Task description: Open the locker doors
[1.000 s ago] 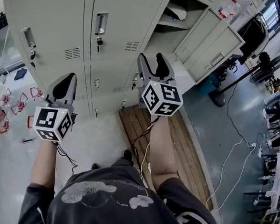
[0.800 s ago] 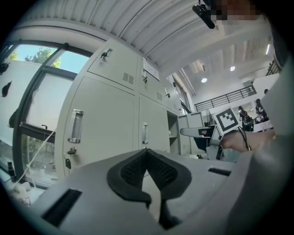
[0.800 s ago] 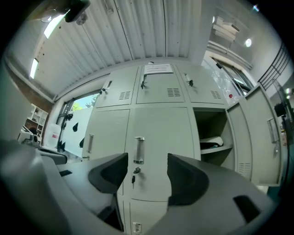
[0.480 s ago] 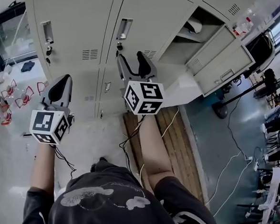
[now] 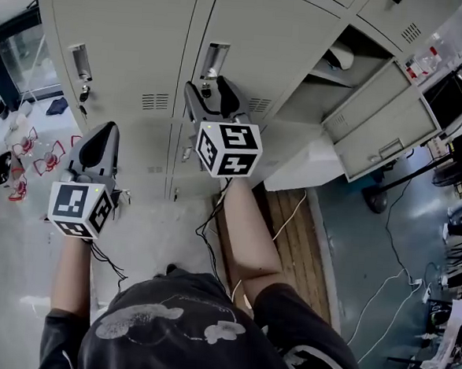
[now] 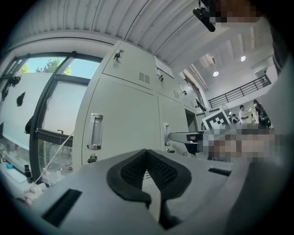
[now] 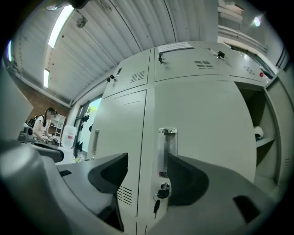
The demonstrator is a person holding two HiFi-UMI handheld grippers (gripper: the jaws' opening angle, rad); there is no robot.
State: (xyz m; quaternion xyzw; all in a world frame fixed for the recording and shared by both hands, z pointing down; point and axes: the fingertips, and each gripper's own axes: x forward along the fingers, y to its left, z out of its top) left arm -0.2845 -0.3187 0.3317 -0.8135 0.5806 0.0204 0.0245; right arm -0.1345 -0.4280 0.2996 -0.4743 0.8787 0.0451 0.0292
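The right tool (image 5: 210, 91) pointed level at the middle locker door (image 5: 280, 41), its jaws spread and empty. The door's recessed handle (image 7: 167, 151), with its long axis upright, lay straight ahead near the door's left edge, just above the key (image 7: 161, 193). The left tool (image 5: 101, 143), jaws pressed together on nothing, hung lower and farther away, so the right one was nearer.

The grey floor (image 5: 156, 234) carried the bank of lockers (image 5: 139, 31); a slatted wooden pallet (image 5: 309, 248) lay flat just in front of the lockers, toward their open end; white cables (image 5: 376, 302) trailed across the floor beyond the pallet, farther from the lockers; small red-and-white items (image 5: 35, 158) lay scattered near the lockers' other end.
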